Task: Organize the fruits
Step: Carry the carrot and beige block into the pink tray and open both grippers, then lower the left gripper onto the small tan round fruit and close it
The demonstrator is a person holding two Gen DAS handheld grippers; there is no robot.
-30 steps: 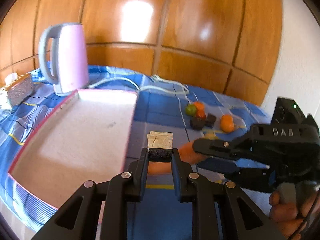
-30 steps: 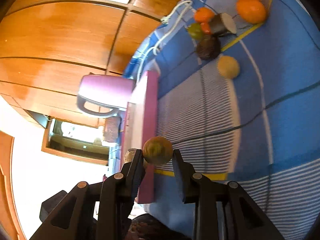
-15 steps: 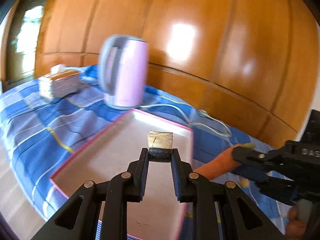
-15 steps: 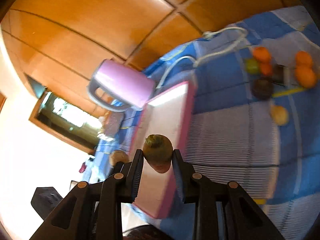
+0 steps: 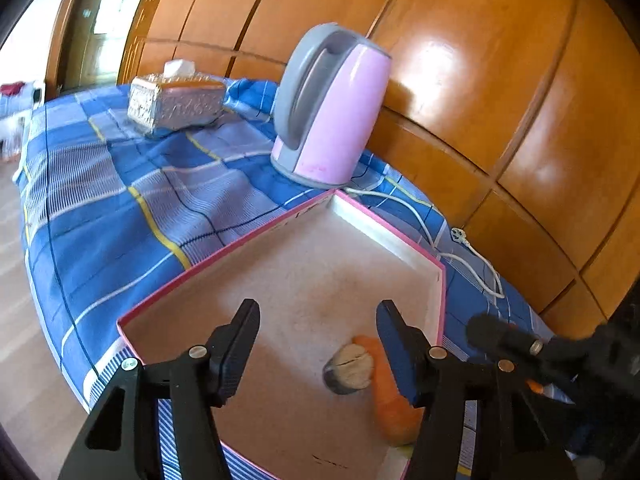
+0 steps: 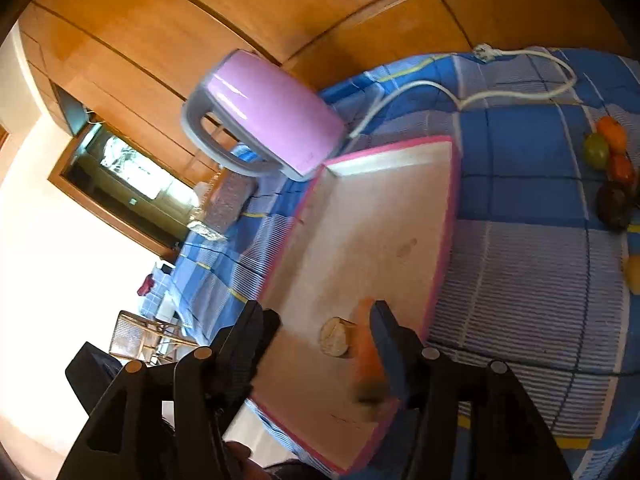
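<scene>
The fruits had just been released: half a second before, the left gripper (image 5: pixel 314 338) clamped the cut dark-skinned piece (image 5: pixel 349 367) and the right gripper (image 6: pixel 316 338) the orange carrot-like piece (image 6: pixel 368 354); both now stood open and empty. Both pieces lay touching, near the pink tray's (image 5: pixel 224 250) near right corner. The orange piece's long axis ran along the right edge, its dark end toward the near edge. Several fruits (image 6: pixel 608 160) remained on the blue cloth (image 5: pixel 120 184).

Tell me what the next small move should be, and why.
Probably swing the right gripper back toward the loose fruit on the blue cloth. Both grippers are open, and the carrot and cut piece already lie in the pink tray.
</scene>
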